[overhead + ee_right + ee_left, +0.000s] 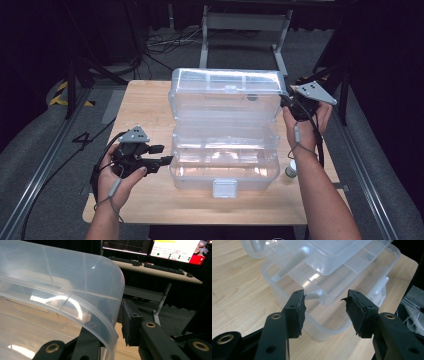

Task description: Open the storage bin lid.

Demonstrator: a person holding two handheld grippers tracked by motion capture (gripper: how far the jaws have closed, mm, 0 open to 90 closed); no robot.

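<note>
Box position: the clear plastic box (225,167) stands in the middle of the wooden surface (145,107), with its latch (224,188) on the near side, toward the person.

Lid: the lid (225,92) is raised and stands almost upright on the far side of the box. It seems to stay up because the right tool keeps it there.

Right tool: the right tool (289,102) is at the right end of the lid, high up. In the right gripper view the rounded lid corner (107,290) passes between the two jaws, one jaw on each face of the plastic, so I judge it is clamped on the lid edge.

Left tool: the left tool (167,160) is at the left wall of the box base. Its jaws stand apart with nothing between them. In the left gripper view the base corner (324,330) lies just beyond the pads (299,312). Probably it waits there to steady the base while the lid turns.

Inner tray: a clear tray (329,262) with dividers sits above the base. Where the tray ends and the lid begins is hard to separate, because all is transparent.

Hard to see: the contents of the box are not clear behind the reflections. A small round object (290,170) lies on the surface right of the box, partly behind the right forearm, and I cannot say what it is. Whether the left pads touch the box wall, I cannot tell.
</note>
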